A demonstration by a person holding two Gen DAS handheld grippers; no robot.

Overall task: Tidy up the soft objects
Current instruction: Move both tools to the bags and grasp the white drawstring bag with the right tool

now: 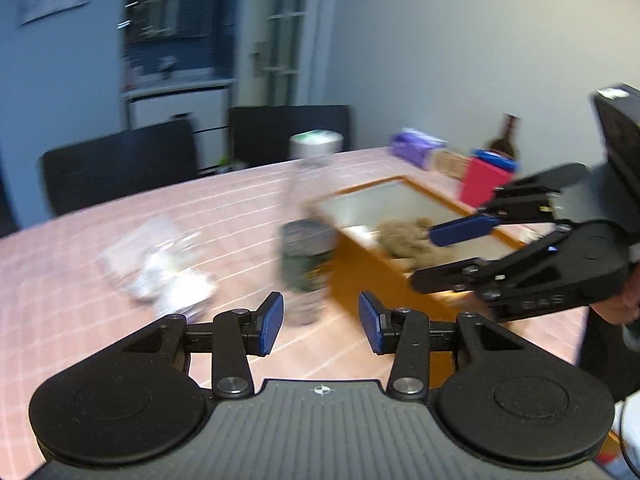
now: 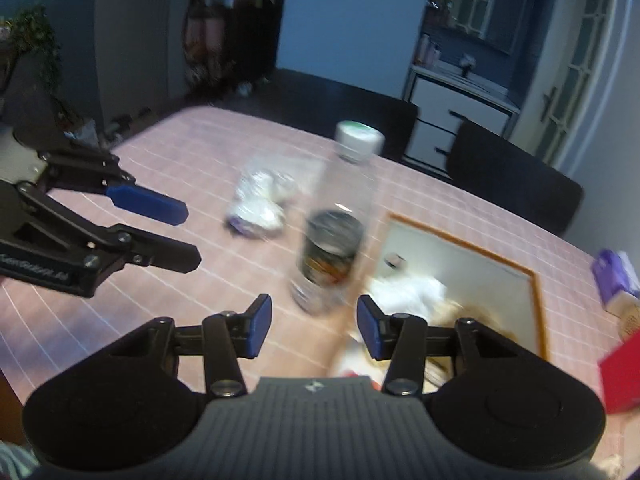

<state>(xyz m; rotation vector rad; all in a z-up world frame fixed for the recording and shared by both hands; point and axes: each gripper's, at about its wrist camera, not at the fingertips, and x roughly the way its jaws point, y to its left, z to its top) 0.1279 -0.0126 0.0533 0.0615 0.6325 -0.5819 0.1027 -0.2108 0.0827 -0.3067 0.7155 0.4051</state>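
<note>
Surface: pink tablecloth with a white grid, dark chairs at its far edge, pale walls and a glazed door behind; both views are motion-blurred.
Box: wooden-rimmed box with a pale inside, standing on the surface just right of the bottle.
Plush toy: brown plush toy lies inside the box, near its closer end; in the right wrist view white soft material also lies in the box.
Bottle: clear plastic bottle with a white cap and dark label, upright between the box and the bags.
Plastic bags: crumpled clear bags with white contents lie on the surface, left of the bottle, outside the box.
Left tool: left tool hangs above the surface facing the bottle, its blue pads wide apart with nothing between them.
Right tool: right tool reaches over the box, beside the plush toy, fingers spread and holding nothing.
Far corner: purple packet, red box and dark bottle beyond the wooden box.
</note>
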